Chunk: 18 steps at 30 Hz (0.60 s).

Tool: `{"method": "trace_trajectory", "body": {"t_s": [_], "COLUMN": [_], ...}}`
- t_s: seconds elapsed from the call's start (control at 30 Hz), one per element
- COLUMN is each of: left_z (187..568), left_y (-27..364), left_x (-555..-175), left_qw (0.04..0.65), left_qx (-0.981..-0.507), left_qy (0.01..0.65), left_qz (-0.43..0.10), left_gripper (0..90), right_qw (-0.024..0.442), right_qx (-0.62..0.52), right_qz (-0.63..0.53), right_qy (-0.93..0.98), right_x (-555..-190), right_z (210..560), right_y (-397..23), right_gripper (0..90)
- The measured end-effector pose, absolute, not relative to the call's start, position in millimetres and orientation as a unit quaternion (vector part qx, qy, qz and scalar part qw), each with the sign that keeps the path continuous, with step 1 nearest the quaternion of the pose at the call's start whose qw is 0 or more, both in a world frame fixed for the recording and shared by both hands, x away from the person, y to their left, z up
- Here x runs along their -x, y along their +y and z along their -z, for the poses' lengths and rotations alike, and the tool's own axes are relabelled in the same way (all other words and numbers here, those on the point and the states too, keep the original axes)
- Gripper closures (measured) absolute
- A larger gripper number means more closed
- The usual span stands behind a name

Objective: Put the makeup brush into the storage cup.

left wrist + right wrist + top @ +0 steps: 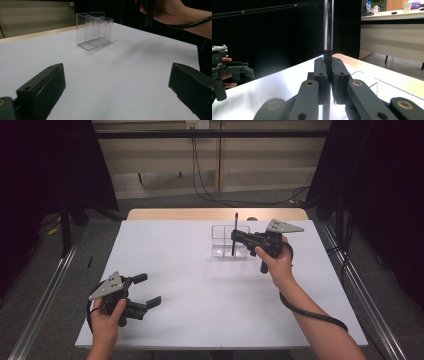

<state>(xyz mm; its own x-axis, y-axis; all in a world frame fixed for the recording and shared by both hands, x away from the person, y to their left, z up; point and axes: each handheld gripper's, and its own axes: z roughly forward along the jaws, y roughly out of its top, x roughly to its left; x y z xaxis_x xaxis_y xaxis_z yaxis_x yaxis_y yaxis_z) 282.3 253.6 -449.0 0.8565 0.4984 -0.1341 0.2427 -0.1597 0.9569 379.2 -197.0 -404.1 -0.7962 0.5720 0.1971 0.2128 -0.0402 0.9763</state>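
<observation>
Two grippers are at work over a white table point(200, 295). The right gripper point(234, 237) has its jaws clamped on a dark pen point(234, 232), which stands upright between the pads; in the right gripper view the pen point(328, 30) rises straight up out of the closed jaws, its upper barrel glossy and its lower part black. From the high view the pen sits directly over a clear plastic organiser box point(227, 241) (divided into compartments), its lower end inside the box's outline, though which compartment cannot be told. The box stands toward the far side of the table, right of centre. The left gripper point(147, 290) rests low near the table's near left corner, jaws spread wide with nothing between them; its own view looks across bare tabletop toward the box point(94, 30).
</observation>
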Motion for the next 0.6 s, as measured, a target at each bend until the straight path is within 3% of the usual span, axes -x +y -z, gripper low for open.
{"method": "trace_trajectory", "body": {"t_s": [0.6], "left_z": [448], "left_y": [256], "left_x": [-282], "left_qw": [0.599], "left_qx": [-0.753], "left_qy": [0.248], "left_qz": [-0.114], "left_gripper": [1.0], "right_qw": [0.153], "right_qx": [-0.299], "right_qz": [-0.659], "right_qy": [0.673], "right_x": [-395], "right_z": [396], "right_y": [-200], "right_gripper": [84.2]}}
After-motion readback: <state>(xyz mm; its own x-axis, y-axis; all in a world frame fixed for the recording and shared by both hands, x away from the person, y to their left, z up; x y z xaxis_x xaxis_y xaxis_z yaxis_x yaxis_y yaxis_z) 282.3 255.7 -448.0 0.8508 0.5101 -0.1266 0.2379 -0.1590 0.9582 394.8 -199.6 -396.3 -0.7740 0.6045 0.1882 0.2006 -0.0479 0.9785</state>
